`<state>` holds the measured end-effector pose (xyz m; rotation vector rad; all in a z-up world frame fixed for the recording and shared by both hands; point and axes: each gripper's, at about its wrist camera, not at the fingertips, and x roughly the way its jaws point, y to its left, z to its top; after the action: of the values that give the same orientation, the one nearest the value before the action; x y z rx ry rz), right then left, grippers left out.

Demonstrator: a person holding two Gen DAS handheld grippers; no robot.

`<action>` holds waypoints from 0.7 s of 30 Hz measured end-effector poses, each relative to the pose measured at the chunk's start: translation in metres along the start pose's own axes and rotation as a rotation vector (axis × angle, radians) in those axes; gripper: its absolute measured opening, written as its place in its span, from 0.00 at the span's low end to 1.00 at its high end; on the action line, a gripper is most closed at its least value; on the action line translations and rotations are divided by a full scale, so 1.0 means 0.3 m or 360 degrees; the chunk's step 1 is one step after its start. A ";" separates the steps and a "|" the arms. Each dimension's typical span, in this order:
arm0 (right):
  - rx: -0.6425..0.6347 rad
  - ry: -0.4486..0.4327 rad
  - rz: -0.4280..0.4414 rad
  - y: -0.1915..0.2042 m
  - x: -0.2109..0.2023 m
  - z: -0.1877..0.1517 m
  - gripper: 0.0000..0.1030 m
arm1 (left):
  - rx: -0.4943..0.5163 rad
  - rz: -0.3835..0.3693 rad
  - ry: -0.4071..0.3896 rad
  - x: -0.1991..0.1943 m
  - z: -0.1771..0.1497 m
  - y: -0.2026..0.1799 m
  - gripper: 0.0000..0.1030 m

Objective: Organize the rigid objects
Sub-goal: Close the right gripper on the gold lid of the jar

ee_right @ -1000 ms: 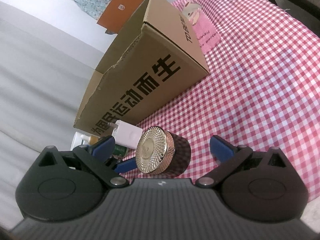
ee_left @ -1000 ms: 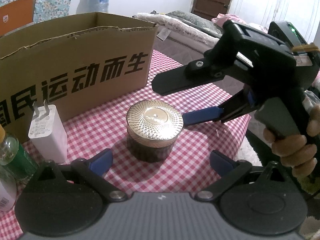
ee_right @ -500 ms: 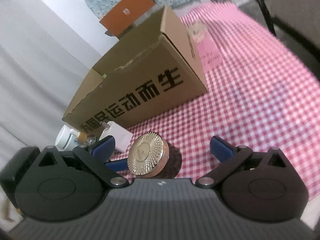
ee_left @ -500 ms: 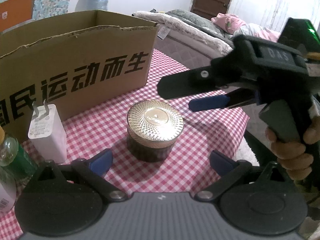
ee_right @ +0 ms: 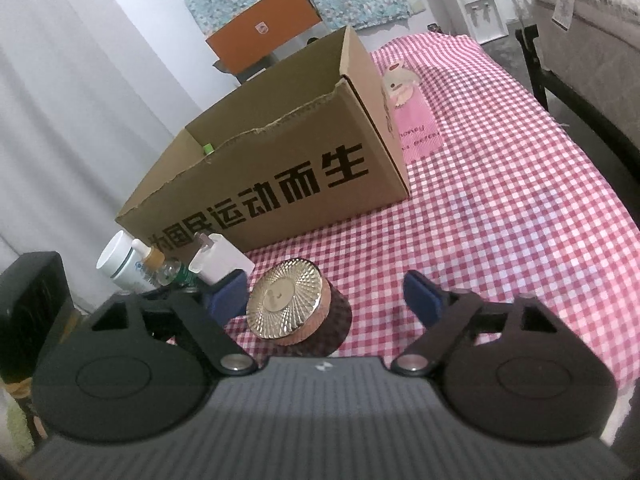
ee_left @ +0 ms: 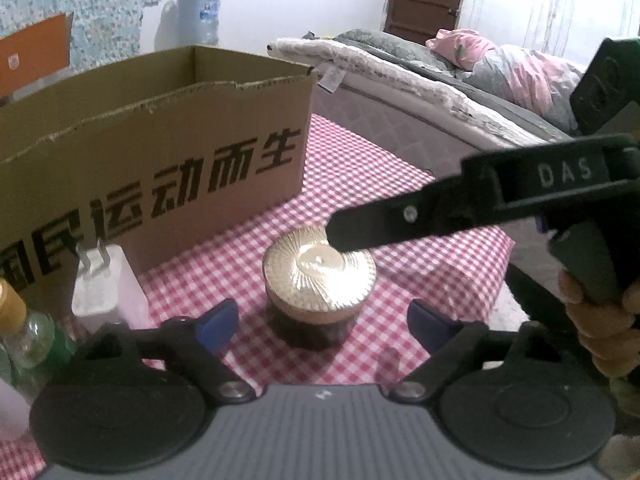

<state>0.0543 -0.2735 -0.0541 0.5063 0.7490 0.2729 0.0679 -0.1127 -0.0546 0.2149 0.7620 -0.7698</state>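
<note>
on the checked cloth (ee_right: 500, 184), near the cardboard box (ee_right: 280, 168), we see the jar (ee_left: 318, 292) upright, gold lid up, its axis vertical. our left gripper (ee_left: 320, 322) and right gripper (ee_right: 326, 296) both straddle it, jaws just narrowing, pads not yet touching it.

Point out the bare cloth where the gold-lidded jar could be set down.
Free: the checked tablecloth between the cardboard box, the pink card and the far edge. Crowded: the corner left of the jar, with the white charger and bottles.
</note>
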 end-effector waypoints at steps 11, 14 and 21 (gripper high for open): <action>0.0132 0.0078 0.0097 -0.024 0.045 -0.004 0.48 | 0.0034 0.0032 -0.0013 0.026 0.028 -0.001 0.58; 0.0171 0.0099 0.0117 -0.036 0.057 -0.005 0.45 | 0.0042 0.0033 -0.0020 0.031 0.030 -0.004 0.57; 0.0234 0.0113 0.0174 -0.053 0.060 -0.008 0.40 | 0.0059 0.0047 -0.0023 0.037 0.032 -0.012 0.57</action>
<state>0.0662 -0.2788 -0.0743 0.6809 0.8154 0.3403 0.0758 -0.1255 -0.0551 0.2529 0.7297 -0.7572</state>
